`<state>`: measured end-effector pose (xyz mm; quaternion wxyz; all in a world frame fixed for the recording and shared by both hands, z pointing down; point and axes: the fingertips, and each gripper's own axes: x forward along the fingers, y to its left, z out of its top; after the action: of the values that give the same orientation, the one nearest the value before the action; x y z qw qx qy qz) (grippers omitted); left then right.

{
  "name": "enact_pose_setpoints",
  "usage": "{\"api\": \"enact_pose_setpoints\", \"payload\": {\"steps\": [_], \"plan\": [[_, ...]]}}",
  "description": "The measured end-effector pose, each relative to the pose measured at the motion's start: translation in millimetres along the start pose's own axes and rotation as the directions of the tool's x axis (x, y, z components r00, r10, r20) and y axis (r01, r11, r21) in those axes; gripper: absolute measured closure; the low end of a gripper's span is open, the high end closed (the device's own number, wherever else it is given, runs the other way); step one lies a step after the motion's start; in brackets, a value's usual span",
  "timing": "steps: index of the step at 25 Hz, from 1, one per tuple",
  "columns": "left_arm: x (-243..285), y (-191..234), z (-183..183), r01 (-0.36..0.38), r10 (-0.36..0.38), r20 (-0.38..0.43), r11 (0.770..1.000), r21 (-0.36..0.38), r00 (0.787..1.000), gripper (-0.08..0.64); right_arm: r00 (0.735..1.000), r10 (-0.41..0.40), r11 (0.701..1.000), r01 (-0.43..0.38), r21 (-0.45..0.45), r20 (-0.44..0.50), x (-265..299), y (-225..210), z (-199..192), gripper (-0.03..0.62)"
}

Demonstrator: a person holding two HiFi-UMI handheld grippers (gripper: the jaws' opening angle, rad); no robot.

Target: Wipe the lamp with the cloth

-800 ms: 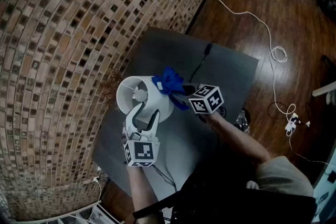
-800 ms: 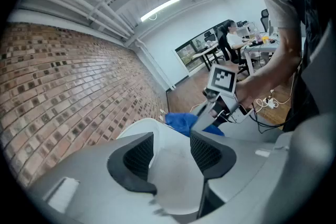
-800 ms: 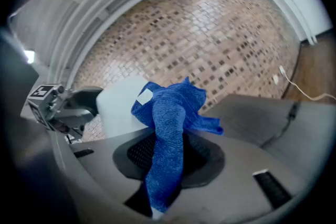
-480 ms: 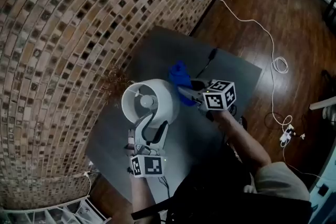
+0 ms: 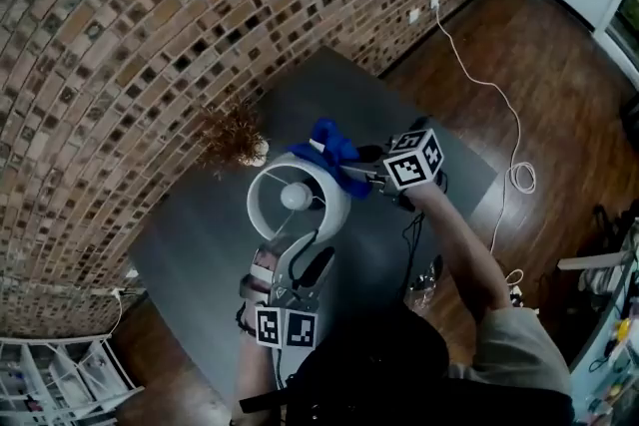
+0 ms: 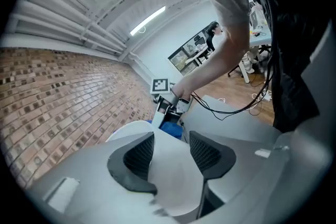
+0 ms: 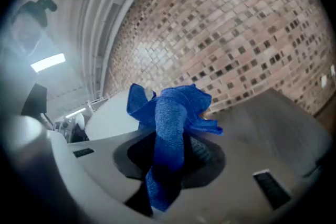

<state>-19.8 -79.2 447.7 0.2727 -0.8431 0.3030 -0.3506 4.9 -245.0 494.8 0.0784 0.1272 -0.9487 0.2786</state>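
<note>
Left gripper (image 5: 297, 252): jaws half apart, clamped on the white shade of the lamp (image 5: 262, 207) from the near side. Judged as a steadying hold, so the lamp doesn't slide or tip under wiping pressure.

Right gripper (image 5: 365, 177): clenched on blue cloth (image 5: 329, 151), which bunches out past the jaw tips. That loose wad, not the hard pads, meets the shade. The cloth sits at the shade's far rim, touching or just beside it.

Lamp stands upright on dark grey table (image 5: 190, 244), bulb visible down the open top. Dried plant sprig (image 5: 230, 133) just beyond, near the brick wall.
</note>
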Motion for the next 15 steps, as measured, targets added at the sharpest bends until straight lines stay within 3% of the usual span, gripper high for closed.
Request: {"api": "enact_pose_setpoints", "payload": {"steps": [2, 4, 6, 9, 12, 15], "plan": [[-1.5, -6.7, 1.6, 0.009, -0.009, 0.0, 1.0, 0.017, 1.0, 0.351, 0.994, -0.072, 0.997, 0.074, 0.022, -0.081, -0.4, -28.4, -21.8, 0.477], [-2.3, -12.8, 3.9, 0.02, -0.02, -0.001, 0.999, 0.036, 1.0, 0.351, 0.989, -0.102, 0.994, 0.097, -0.047, -0.109, -3.9, -28.3, -11.1, 0.479], [-1.7, -16.2, 6.6, 0.024, -0.024, 0.001, 0.998, 0.053, 1.0, 0.353, 0.996, -0.053, 0.984, 0.04, -0.175, -0.071, -5.6, 1.4, 35.7, 0.479], [0.9, -20.2, 10.1, 0.03, -0.03, 0.002, 0.996, 0.085, 1.0, 0.354, 0.993, 0.108, 0.938, -0.12, -0.326, -0.053, 4.8, 61.4, 107.5, 0.477], [4.3, -26.0, 15.9, 0.032, -0.033, 0.006, 0.994, 0.103, 0.999, 0.354, 0.95, 0.24, 0.912, -0.291, -0.29, -0.2, 30.5, 86.4, 113.4, 0.477], [3.8, -30.3, 19.9, 0.036, -0.038, 0.012, 0.992, 0.118, 0.999, 0.357, 0.891, 0.253, 0.932, -0.329, -0.153, -0.378, 55.5, 57.5, 68.9, 0.477]]}}
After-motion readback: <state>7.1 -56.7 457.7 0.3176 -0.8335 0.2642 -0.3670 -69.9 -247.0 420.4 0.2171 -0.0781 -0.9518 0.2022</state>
